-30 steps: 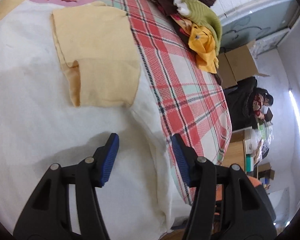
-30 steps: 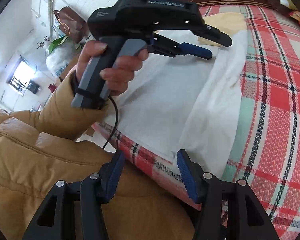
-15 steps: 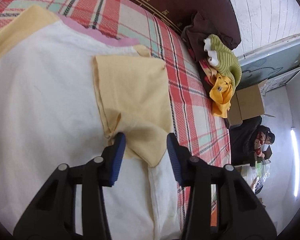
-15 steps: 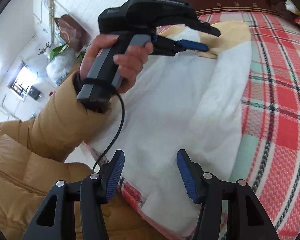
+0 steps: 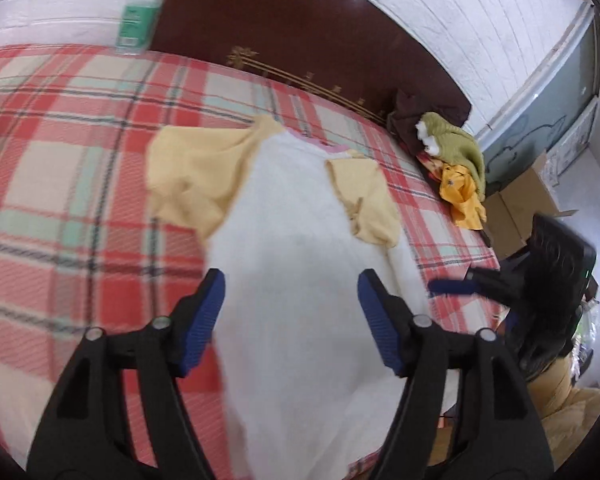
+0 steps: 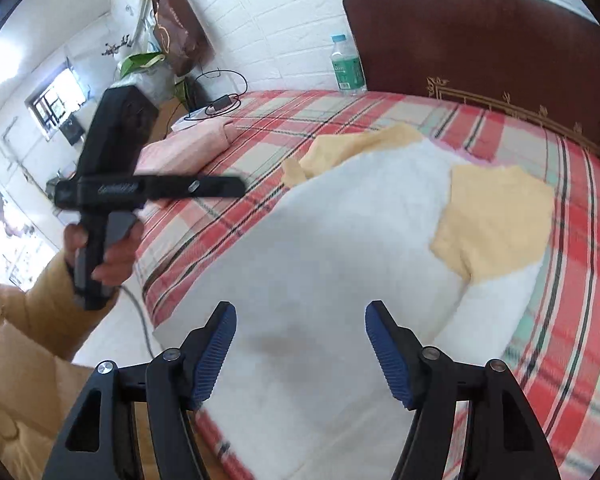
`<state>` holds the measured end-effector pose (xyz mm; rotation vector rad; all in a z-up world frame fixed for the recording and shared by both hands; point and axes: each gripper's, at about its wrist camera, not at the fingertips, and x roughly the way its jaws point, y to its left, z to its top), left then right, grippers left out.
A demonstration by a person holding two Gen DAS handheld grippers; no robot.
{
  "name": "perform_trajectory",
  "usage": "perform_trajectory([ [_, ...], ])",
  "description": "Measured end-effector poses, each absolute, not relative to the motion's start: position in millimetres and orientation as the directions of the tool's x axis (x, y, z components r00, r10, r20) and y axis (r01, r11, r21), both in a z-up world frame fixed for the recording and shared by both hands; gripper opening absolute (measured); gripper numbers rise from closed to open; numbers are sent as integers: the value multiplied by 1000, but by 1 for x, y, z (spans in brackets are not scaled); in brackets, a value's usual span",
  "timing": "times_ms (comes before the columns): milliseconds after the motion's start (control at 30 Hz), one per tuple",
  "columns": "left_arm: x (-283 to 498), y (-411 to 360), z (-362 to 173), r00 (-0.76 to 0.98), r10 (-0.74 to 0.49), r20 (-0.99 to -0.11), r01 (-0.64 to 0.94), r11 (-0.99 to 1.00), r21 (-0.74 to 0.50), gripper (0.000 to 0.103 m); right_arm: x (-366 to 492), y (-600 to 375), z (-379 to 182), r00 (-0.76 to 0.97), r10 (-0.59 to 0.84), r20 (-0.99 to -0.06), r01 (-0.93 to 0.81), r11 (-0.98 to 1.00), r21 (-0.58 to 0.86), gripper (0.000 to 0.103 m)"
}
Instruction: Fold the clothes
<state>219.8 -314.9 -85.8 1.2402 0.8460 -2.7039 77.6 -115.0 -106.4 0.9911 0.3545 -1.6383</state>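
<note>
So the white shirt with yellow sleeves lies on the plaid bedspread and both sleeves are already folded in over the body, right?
Not quite. The white shirt does lie on the plaid bedspread, but only one yellow sleeve is folded in. The other sleeve is spread out on the plaid, as the left wrist view shows.

My left hand-held gripper (image 5: 290, 320) hangs over the white shirt (image 5: 300, 272), its blue jaws opening with nothing between them. The shirt lies flat on the plaid bed (image 5: 60, 184), yellow sleeves (image 5: 188, 172) spread. The right hand-held gripper (image 5: 452, 286) shows at the edge.
</note>
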Motion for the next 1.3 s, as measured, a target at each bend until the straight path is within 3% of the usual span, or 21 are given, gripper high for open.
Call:
perform_trajectory([
  [233,250,-309,-129,-603,238,-762,286,-827,-484,76,80,-256,-112,-116,-522,-845,977,-212,-2,69],
  [400,246,-286,-140,-582,273,-766,240,-842,-483,76,80,-334,-139,-139,-429,-893,981,-185,-64,69],
  [533,246,-279,-142,-571,288,-769,220,-849,-481,76,60,-367,-167,-109,-351,-930,965,-261,-15,69],
  [600,247,-276,-143,-563,285,-776,214,-857,-470,71,53,-372,-178,-105,-337,-936,960,-280,-7,69],
  [667,247,-276,-144,-551,282,-785,216,-861,-461,54,50,-371,-184,-114,-338,-934,957,-289,-13,66],
  [700,247,-276,-145,-545,282,-790,218,-862,-458,49,48,-369,-183,-130,-343,-930,955,-295,-25,56],
  [733,247,-276,-146,-538,281,-795,220,-863,-454,39,46,-368,-182,-143,-344,-928,952,-304,-34,38],
  [767,247,-276,-147,-534,282,-797,225,-861,-456,27,41,-365,-180,-143,-349,-926,948,-317,-27,27],
  [800,246,-277,-148,-530,284,-799,232,-857,-459,23,35,-363,-178,-132,-359,-924,942,-336,-4,9],
  [833,246,-278,-149,-526,287,-801,240,-853,-463,16,28,-358,-174,-124,-374,-919,933,-360,21,9],
  [933,245,-275,-145,-528,294,-797,229,-854,-467,10,6,-340,-158,-80,-458,-885,896,-421,137,8],
  [1100,242,-246,-116,-556,319,-767,123,-881,-456,10,-30,-278,-110,2,-689,-725,809,-425,406,8],
  [1200,231,-221,-107,-540,292,-789,73,-918,-389,10,-53,-231,-97,7,-781,-625,732,-421,535,8],
  [1300,215,-200,-111,-501,285,-817,32,-937,-347,10,-72,-194,-110,-30,-788,-616,662,-477,578,8],
])
